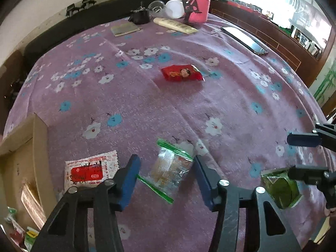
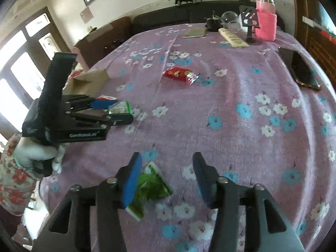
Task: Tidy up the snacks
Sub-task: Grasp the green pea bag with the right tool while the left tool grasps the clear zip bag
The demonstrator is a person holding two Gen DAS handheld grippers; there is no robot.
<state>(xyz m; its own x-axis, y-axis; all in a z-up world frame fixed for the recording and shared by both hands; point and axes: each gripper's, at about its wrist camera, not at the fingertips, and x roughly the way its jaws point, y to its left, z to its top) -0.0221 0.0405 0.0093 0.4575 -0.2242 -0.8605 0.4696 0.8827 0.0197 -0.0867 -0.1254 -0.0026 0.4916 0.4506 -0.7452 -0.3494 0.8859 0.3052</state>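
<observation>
My left gripper [image 1: 166, 174] is open, its blue fingers on either side of a clear snack bag with a green zip edge [image 1: 170, 170] lying on the purple flowered cloth [image 1: 147, 105]. My right gripper [image 2: 166, 178] is open over a green snack packet [image 2: 151, 187], which also shows in the left wrist view [image 1: 281, 189]. A white and red packet [image 1: 90, 170] lies left of the clear bag. A red snack packet [image 1: 181, 72] lies in the middle of the cloth, also in the right wrist view [image 2: 180, 74]. A cardboard box [image 1: 40, 147] stands at the left with several packets inside.
At the far edge stand a pink bottle [image 1: 199, 2], a black phone stand [image 1: 190, 5], a cream tube [image 1: 174, 25], a small book [image 1: 125, 29] and a clear cup [image 1: 156, 6]. A phone [image 1: 245, 40] lies at the right. A wooden headboard runs along the right side.
</observation>
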